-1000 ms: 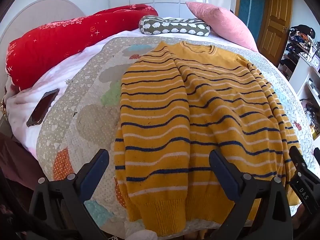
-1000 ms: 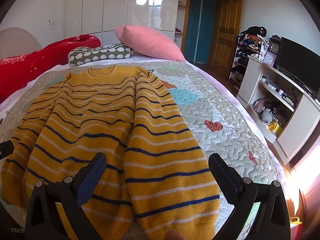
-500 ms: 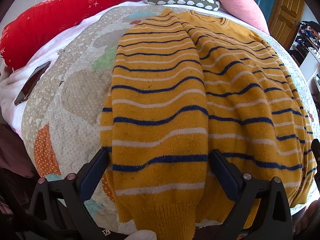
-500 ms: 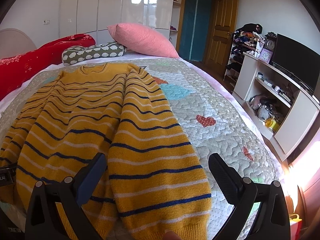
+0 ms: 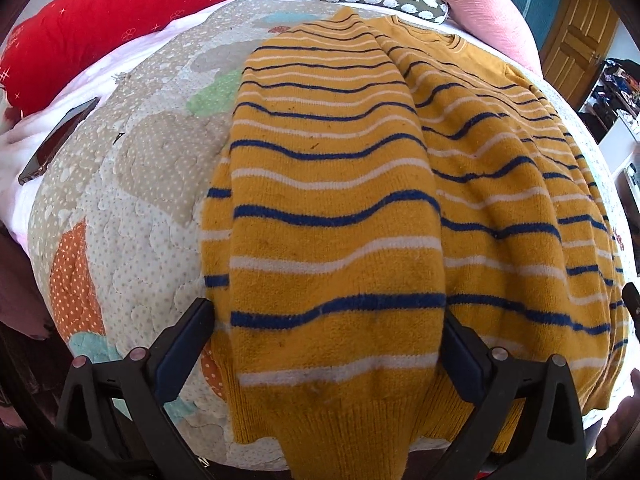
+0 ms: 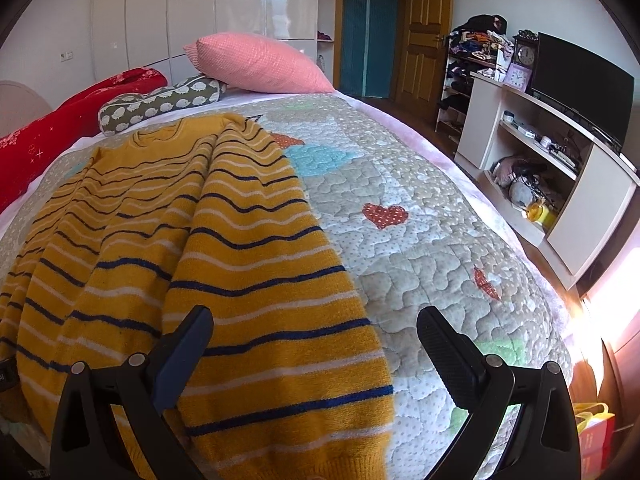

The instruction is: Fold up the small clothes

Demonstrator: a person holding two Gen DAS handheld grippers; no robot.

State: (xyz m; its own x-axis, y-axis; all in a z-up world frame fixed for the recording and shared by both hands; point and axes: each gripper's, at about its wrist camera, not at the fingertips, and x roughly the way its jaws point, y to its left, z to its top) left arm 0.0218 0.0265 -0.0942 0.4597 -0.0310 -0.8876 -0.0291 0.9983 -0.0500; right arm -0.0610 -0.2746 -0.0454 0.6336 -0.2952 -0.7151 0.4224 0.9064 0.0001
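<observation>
Lying flat on the quilt [image 5: 120,200], the striped sweater [image 5: 360,220] had its folded-in sleeve between the spread fingers of the left gripper [image 5: 326,328]. The right gripper [image 6: 314,338], also spread wide, straddled the sweater's right edge.

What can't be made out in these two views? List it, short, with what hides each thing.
- Sweater hem: in the left wrist view, cut off by the bottom edge and the left gripper.
- Right cuff of the sweater: in the right wrist view, runs behind the right gripper and off the frame.
- Dark flat object at the bed's edge: in the left wrist view, too distorted to identify.
- Shelf clutter: in the right wrist view, too small.
</observation>
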